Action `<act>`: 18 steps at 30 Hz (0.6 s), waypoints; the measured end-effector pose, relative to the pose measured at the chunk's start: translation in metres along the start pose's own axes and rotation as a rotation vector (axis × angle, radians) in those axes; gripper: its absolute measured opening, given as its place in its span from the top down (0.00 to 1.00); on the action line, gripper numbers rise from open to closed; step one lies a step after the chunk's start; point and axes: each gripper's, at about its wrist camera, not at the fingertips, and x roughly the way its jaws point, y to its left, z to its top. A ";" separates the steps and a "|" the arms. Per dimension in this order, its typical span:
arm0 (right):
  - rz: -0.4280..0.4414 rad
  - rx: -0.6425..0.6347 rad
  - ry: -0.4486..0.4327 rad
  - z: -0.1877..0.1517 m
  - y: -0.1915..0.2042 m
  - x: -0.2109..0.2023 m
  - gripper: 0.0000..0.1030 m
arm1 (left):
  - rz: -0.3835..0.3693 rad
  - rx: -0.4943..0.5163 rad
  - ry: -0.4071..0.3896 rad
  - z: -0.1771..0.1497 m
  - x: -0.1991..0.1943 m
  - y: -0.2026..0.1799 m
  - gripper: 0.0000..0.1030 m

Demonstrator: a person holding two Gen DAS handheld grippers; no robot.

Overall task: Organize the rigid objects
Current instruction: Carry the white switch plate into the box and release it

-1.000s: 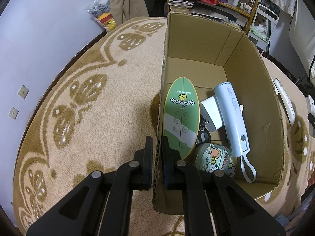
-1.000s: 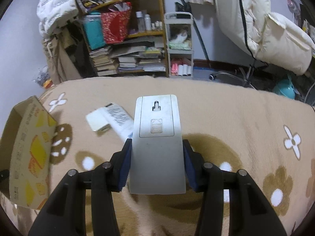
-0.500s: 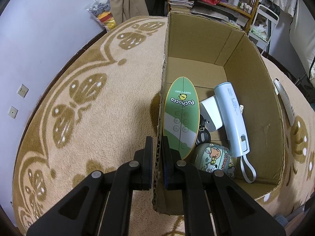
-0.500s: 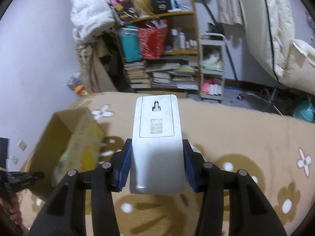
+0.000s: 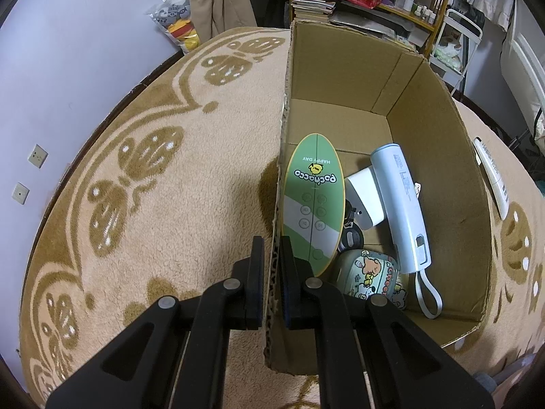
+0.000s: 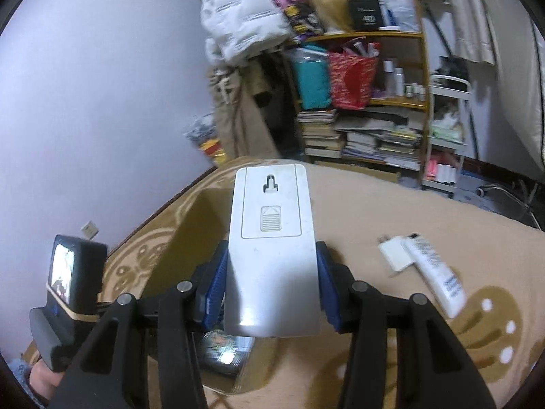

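My left gripper (image 5: pixel 271 248) is shut on the left wall of the open cardboard box (image 5: pixel 340 75). Inside the box lie a green oval board (image 5: pixel 315 201), a pale blue tube-shaped device (image 5: pixel 400 204) with a strap, a white adapter (image 5: pixel 362 201) and a cartoon-printed case (image 5: pixel 369 277). My right gripper (image 6: pixel 270 284) is shut on a grey remote (image 6: pixel 272 238), back side up, hanging over the box (image 6: pixel 197 235). The left hand-held gripper's body (image 6: pixel 73 272) shows at the lower left of the right wrist view.
The box stands on a beige patterned blanket (image 5: pixel 153 187). A white remote (image 5: pixel 490 177) lies on it right of the box. A white charger (image 6: pixel 395 254) and a white tube (image 6: pixel 437 274) lie on the blanket. A cluttered bookshelf (image 6: pixel 357 102) stands behind.
My right gripper has swung left and up with the grey remote, from over the blanket to over the box. The left gripper and the box have not moved.
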 end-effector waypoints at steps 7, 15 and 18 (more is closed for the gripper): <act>0.039 -0.046 0.057 -0.018 0.024 0.015 0.50 | -0.011 -0.008 0.002 0.000 0.001 -0.001 0.92; 0.039 -0.063 0.138 -0.031 0.025 0.041 0.50 | -0.015 -0.005 0.003 0.000 0.000 -0.001 0.92; 0.033 -0.079 0.164 -0.032 0.026 0.049 0.50 | -0.021 -0.008 0.004 0.001 0.000 0.001 0.92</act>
